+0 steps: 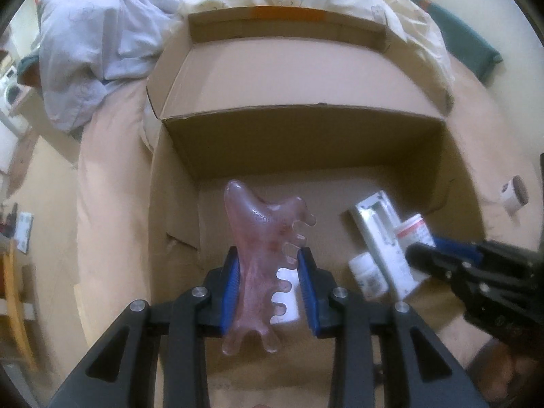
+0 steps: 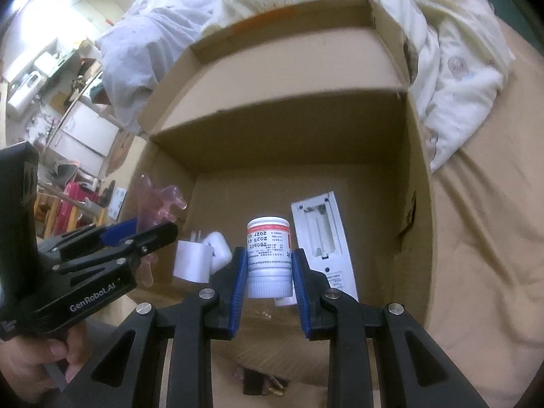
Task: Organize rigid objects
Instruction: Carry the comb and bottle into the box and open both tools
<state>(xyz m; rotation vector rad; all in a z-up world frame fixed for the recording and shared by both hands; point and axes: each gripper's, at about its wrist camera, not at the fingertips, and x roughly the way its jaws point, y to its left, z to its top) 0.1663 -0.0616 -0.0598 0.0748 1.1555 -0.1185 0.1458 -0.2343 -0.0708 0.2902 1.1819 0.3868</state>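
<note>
- Left tool: blue pads clamped on a pink translucent comb-shaped scraper, held upright above the floor of an open cardboard box.
- Right tool: blue pads clamped on a white medicine bottle with a red band and printed dates; the bottle hangs cap-down over the box interior.
- Box contents, right wrist view: a white remote-like device lying flat with its battery bay exposed, just beside the held bottle; a white plug adapter to the left.
- Box contents, left wrist view: a second small white bottle lies beside the flat device.
- Box location: on a bed with a beige sheet; rumpled pale bedding lies behind the box.
- A hand grips the left tool's handle.
</note>
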